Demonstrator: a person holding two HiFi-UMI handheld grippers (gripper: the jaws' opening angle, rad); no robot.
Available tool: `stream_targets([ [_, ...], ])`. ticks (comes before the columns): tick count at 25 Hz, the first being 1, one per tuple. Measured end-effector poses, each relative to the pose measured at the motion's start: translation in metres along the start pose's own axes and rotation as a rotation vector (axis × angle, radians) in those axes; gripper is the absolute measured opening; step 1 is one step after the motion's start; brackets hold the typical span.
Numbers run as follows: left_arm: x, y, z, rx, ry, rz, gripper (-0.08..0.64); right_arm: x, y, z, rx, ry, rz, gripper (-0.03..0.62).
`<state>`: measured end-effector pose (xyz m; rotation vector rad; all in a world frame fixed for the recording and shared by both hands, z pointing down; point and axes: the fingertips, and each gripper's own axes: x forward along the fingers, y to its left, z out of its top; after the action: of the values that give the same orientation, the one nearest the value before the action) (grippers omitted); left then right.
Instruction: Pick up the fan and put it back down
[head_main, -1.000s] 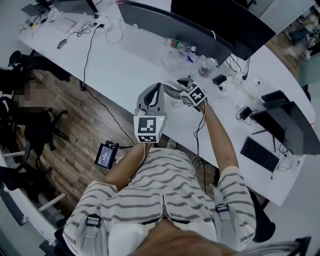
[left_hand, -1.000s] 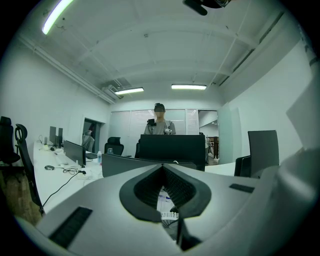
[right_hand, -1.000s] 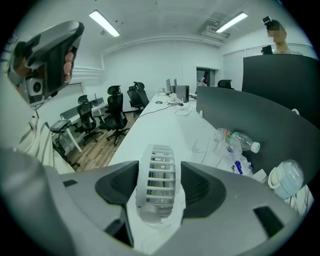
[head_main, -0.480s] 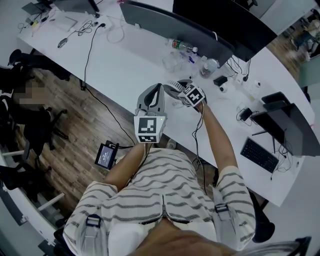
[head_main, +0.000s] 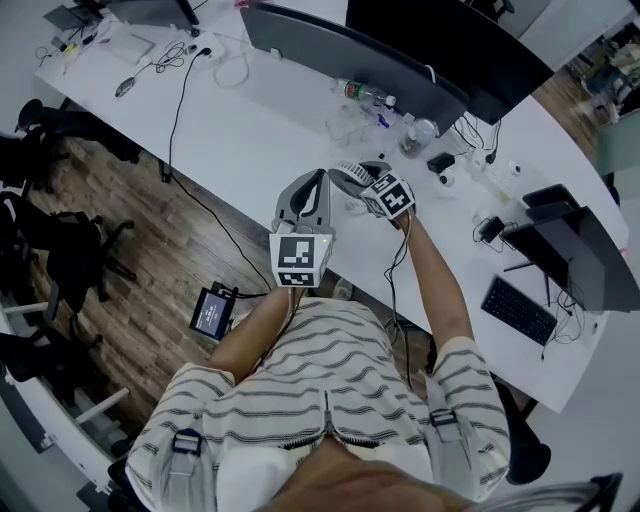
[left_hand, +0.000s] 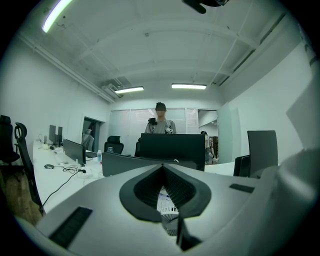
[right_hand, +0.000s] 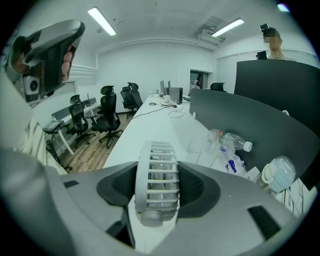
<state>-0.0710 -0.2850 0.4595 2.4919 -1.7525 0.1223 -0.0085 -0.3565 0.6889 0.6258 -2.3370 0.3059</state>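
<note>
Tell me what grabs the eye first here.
The white slatted fan stands edge-on between the jaws of the right gripper. The jaws have just been closing, and the pads sit against its rim on both sides. The left gripper is alongside, jaws together and empty. Behind them a clear bottle lies on the long white desk.

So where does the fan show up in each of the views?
Head view: fan mid-frame, near the white desk's front edge.
Left gripper view: fan bottom centre, mostly hidden.
Right gripper view: fan bottom centre, edge-on.
Shared landmark: the dark partition behind it.
</note>
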Motion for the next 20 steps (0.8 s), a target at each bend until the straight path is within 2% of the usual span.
stream_targets([
  [4, -0.002, 0.000, -0.001, -0.002, 0.001, 0.000, 0.006, -0.010, 0.000, 0.012, 0.062, -0.046, -0.015, 0.227],
  [15, -0.007, -0.003, 0.002, 0.001, -0.009, -0.011, 0.006, -0.034, 0.005, 0.030, 0.139, -0.095, -0.063, 0.227],
  [20, -0.008, -0.005, 0.002, 0.000, -0.009, -0.018, 0.006, -0.050, 0.006, 0.042, 0.199, -0.147, -0.087, 0.227],
])
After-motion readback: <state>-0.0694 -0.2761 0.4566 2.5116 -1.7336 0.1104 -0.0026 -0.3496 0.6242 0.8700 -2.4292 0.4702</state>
